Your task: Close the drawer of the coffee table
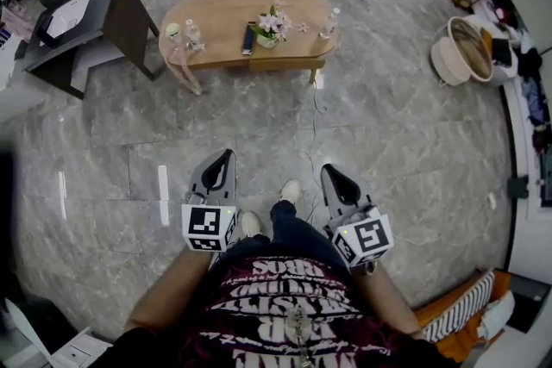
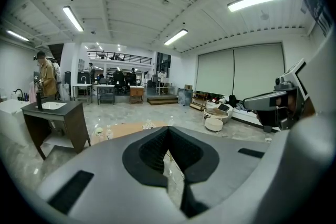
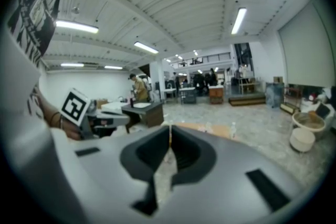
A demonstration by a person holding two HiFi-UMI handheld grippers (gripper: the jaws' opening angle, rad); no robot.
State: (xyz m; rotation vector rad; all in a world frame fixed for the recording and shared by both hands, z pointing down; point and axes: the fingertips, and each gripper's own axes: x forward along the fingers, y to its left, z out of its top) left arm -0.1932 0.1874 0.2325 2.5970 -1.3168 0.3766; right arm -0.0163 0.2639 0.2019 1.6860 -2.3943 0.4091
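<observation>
The oval wooden coffee table (image 1: pixel 224 21) stands on the marble floor far ahead of me; its tan top also shows past the jaws in the left gripper view (image 2: pixel 126 129) and the right gripper view (image 3: pixel 210 129). A band along its front edge (image 1: pixel 280 64) may be the drawer; I cannot tell how far out it stands. On top are a flower pot (image 1: pixel 270 28), a dark remote (image 1: pixel 248 39) and small bottles (image 1: pixel 329 23). My left gripper (image 1: pixel 227 156) and right gripper (image 1: pixel 328 171) are held by my waist, both shut and empty, pointing at the table, well short of it.
A dark side table with a white basin (image 1: pixel 86 21) stands left of the coffee table. A round basket and white stool (image 1: pixel 466 52) sit at the right. A thin cable (image 1: pixel 315 134) runs across the floor. A person (image 2: pixel 46 73) stands far off.
</observation>
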